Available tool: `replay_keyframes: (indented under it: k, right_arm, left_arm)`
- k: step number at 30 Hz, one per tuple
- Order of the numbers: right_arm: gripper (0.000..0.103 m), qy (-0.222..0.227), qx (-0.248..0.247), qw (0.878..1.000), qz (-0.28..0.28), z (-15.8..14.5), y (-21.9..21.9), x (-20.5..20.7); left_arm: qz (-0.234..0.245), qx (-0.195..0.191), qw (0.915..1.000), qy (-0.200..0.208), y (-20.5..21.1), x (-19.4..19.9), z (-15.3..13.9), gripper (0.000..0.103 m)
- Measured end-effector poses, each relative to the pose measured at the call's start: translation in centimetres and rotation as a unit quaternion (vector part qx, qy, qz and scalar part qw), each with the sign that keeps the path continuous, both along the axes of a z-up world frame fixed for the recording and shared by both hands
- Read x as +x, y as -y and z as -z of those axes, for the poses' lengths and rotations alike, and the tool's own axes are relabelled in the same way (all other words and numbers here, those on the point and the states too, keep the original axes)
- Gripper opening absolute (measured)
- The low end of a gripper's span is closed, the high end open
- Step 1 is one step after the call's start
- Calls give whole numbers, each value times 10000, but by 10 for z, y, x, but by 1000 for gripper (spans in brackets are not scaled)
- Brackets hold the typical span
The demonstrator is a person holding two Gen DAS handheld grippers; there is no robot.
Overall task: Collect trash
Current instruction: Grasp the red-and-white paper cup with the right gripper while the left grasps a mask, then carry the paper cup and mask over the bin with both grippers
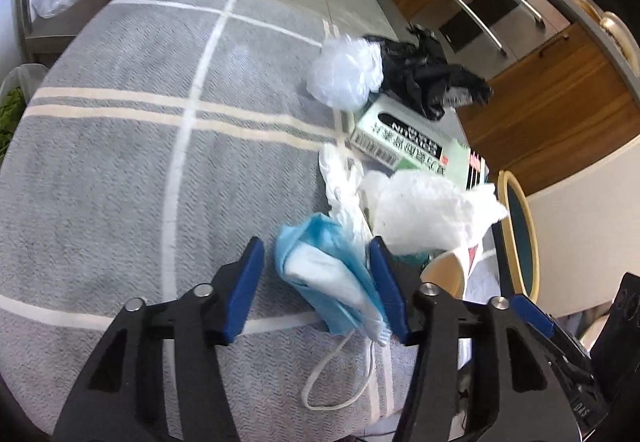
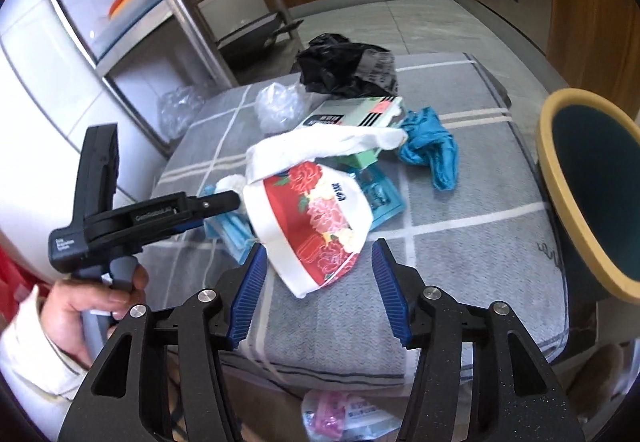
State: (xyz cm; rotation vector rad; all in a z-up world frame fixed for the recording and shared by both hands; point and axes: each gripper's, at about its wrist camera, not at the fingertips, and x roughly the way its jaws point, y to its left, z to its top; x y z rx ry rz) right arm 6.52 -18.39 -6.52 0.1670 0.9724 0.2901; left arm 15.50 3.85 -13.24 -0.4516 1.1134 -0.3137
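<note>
A crumpled blue face mask (image 1: pixel 328 282) lies on the grey checked tablecloth (image 1: pixel 120 162), its ear loop trailing toward me. My left gripper (image 1: pixel 316 246) straddles it; the right pad touches the mask, the left pad stands a little off it, so the jaws are open. In the right wrist view a paper cup with red flower print (image 2: pixel 312 226) lies on its side. My right gripper (image 2: pixel 320 244) is open around its lower end, with gaps on both sides. The left gripper (image 2: pixel 224 202), held by a hand (image 2: pixel 100 294), reaches in from the left beside the cup.
Trash is piled at the cloth's far side: white tissue (image 1: pixel 428 210), a printed carton (image 1: pixel 400 138), a clear plastic bag (image 1: pixel 344 70), a black bag (image 1: pixel 424 78), a teal rag (image 2: pixel 432 146). A tan-rimmed bin (image 2: pixel 592 202) stands right of the table. A steel rack (image 2: pixel 180 2) stands behind.
</note>
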Motion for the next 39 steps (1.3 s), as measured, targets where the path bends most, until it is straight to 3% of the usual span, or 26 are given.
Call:
replay_keyframes:
  k: [2, 6, 17, 19, 21, 25, 27, 39]
  right_arm:
    - [57, -12, -63, 10000, -21, 4, -4, 1]
    - [57, -7, -262, 9996, -98, 8, -16, 5]
    - [60, 88, -1194, 9922, -357, 31, -54, 7]
    - [37, 28, -1171, 9926, -307, 35, -51, 7]
    - [20, -39, -1088, 9937, -250, 38, -45, 6]
    - [8, 5, -941, 9955, -130, 34, -27, 0]
    - [4, 32, -886, 9961, -32, 30, -17, -3]
    - [3, 172, -447, 9980, 420, 7, 26, -16]
  left_arm:
    - [61, -53, 10000, -25, 1, 0, 1, 37]
    - [139, -29, 9999, 62, 2, -3, -2, 27]
    - [-77, -106, 9989, 454, -17, -15, -23, 27]
    - [-153, -103, 9988, 464, -20, -16, -24, 27]
    - [-196, -108, 9987, 457, -22, -16, -24, 29]
    - [-232, -32, 9989, 410, -23, -16, -22, 33]
    - [-219, -5, 9990, 402, -22, -15, -22, 34]
    - [-55, 399, 9991, 163, -9, -21, -22, 39]
